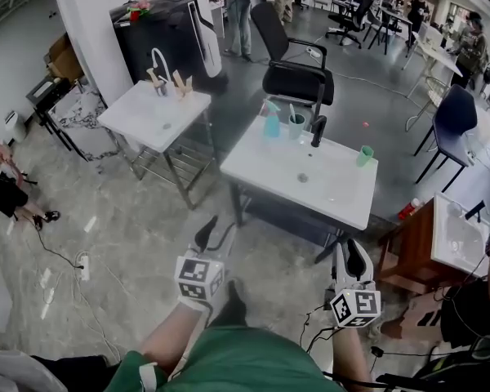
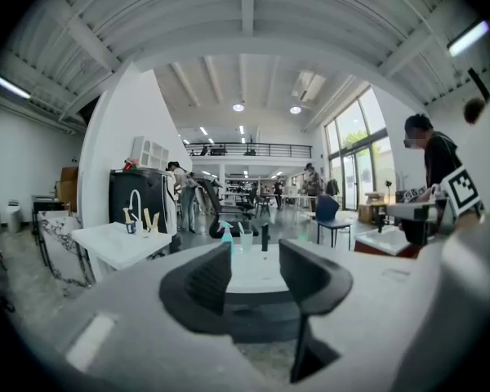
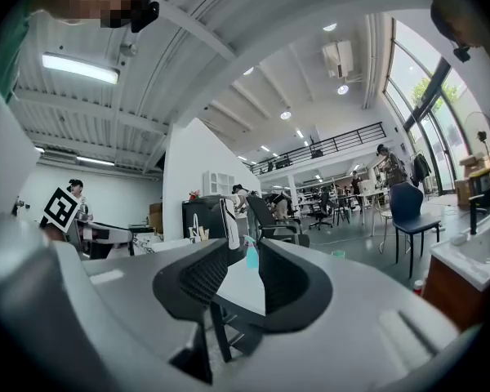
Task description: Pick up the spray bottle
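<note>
A teal spray bottle (image 1: 271,119) stands upright at the far left corner of the white sink table (image 1: 269,166), beside a cup (image 1: 297,126) and a black faucet (image 1: 318,131). Both grippers hover over the floor in front of this table, well short of it. My left gripper (image 1: 210,233) is open with nothing between its jaws; in the left gripper view the bottle (image 2: 226,235) shows small and far beyond the left gripper (image 2: 255,256). My right gripper (image 1: 355,260) is open and empty too, and the bottle (image 3: 251,253) appears in the gap of the right gripper (image 3: 247,260).
A green cup (image 1: 364,155) sits at the table's right end. A second white sink table (image 1: 151,114) stands to the left, a black office chair (image 1: 298,76) behind, a brown cabinet with a basin (image 1: 416,251) at the right. Cables (image 1: 65,261) lie on the floor.
</note>
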`<action>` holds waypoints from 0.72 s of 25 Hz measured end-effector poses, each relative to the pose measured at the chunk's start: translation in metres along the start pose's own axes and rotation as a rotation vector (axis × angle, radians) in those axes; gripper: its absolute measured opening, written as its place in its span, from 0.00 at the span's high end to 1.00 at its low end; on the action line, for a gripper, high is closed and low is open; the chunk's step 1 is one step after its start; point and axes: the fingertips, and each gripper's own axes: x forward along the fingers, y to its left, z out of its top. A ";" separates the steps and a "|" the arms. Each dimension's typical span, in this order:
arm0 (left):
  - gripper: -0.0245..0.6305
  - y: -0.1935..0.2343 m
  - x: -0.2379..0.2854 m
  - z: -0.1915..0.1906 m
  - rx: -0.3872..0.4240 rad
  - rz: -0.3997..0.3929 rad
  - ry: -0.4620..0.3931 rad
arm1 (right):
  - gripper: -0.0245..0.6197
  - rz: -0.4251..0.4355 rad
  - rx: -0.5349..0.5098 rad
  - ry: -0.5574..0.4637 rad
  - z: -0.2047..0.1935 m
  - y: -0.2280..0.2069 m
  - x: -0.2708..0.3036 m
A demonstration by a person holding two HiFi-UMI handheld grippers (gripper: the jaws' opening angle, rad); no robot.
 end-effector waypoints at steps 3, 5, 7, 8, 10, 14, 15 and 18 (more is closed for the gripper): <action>0.69 0.008 0.026 0.001 -0.008 0.001 -0.016 | 0.80 -0.016 0.003 0.009 -0.004 -0.013 0.019; 0.71 0.017 0.046 0.004 -0.014 0.008 -0.041 | 0.80 -0.034 0.000 0.018 -0.006 -0.022 0.035; 0.71 0.031 0.068 0.007 -0.027 0.009 -0.059 | 0.80 -0.053 -0.001 0.027 -0.006 -0.031 0.054; 0.71 0.038 0.081 0.009 -0.035 0.005 -0.064 | 0.80 -0.062 -0.002 0.030 -0.005 -0.034 0.065; 0.71 0.054 0.105 0.013 -0.049 -0.005 -0.072 | 0.80 -0.077 -0.008 0.037 -0.003 -0.038 0.088; 0.72 0.091 0.152 0.022 -0.066 -0.013 -0.081 | 0.80 -0.098 -0.017 0.045 0.002 -0.041 0.142; 0.72 0.100 0.164 0.023 -0.071 -0.017 -0.080 | 0.80 -0.101 -0.018 0.048 0.003 -0.042 0.156; 0.72 0.126 0.193 0.026 -0.081 -0.029 -0.076 | 0.80 -0.107 -0.024 0.064 0.003 -0.040 0.193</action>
